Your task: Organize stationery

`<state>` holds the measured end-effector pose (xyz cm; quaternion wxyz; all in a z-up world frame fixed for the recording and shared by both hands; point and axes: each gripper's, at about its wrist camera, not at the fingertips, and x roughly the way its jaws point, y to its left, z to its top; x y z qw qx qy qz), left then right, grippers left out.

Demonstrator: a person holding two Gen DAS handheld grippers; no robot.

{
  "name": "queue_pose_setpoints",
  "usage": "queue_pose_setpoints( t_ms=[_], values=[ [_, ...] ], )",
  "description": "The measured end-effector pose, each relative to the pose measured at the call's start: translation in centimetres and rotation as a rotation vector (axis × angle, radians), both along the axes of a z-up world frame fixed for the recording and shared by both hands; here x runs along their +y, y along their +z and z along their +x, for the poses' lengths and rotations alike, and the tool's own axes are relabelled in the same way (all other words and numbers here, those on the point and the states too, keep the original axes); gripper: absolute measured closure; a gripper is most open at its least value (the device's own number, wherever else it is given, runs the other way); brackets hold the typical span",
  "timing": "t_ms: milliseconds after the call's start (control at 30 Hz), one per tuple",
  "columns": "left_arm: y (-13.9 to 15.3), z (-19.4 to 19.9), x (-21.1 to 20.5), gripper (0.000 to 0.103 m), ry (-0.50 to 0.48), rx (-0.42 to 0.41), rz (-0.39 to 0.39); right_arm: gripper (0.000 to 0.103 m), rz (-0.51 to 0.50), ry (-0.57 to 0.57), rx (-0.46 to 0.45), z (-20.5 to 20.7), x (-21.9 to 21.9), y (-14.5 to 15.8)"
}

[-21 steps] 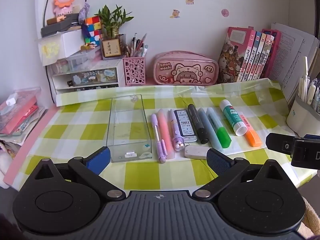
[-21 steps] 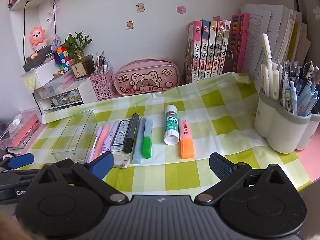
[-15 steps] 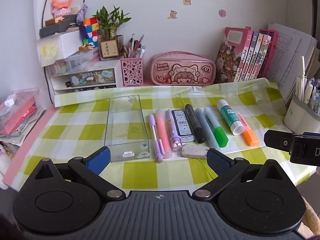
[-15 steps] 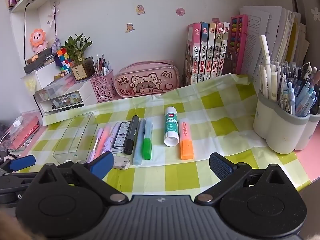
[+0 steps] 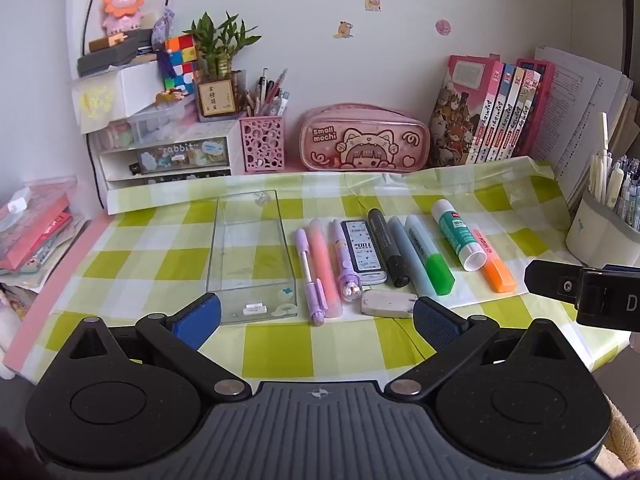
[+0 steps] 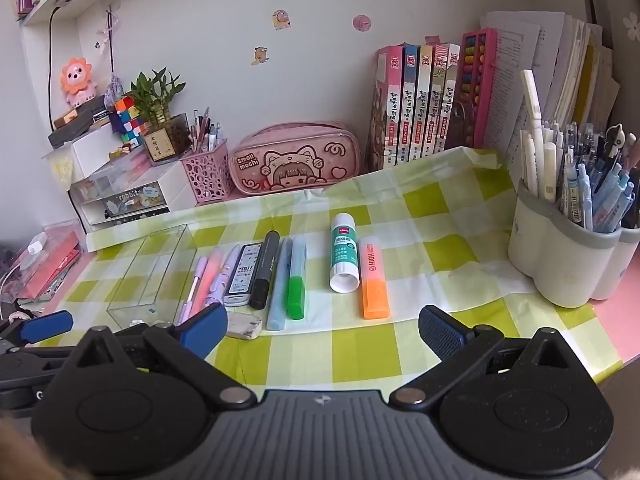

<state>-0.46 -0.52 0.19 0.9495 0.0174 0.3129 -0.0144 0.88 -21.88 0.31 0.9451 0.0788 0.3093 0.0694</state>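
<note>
Now both tools, left tool point(image 5: 316, 316) and right tool point(image 6: 322, 330), gape empty; pens point(image 5: 362, 258) lie tight together, so one grab could drag neighbours

The left gripper point(image 5: 316, 316) is level, jaws spread wide and holding nothing. The right gripper point(image 6: 322, 326) sits alongside, likewise spread and unloaded.

A pink pencil case point(image 5: 364, 140) is set against the wall, between a potted plant point(image 5: 218, 66) and upright books point(image 6: 420, 104); a lion figurine point(image 5: 120, 4) is perched above.
</note>
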Motion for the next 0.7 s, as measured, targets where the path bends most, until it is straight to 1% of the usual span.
queue_pose_setpoints(
  t_ms=[700],
  values=[
    [0.18,-0.03,-0.31,0.005,-0.006,-0.003,0.004,0.000,0.000,0.000,-0.003,-0.08,0.08,-0.06]
  ],
)
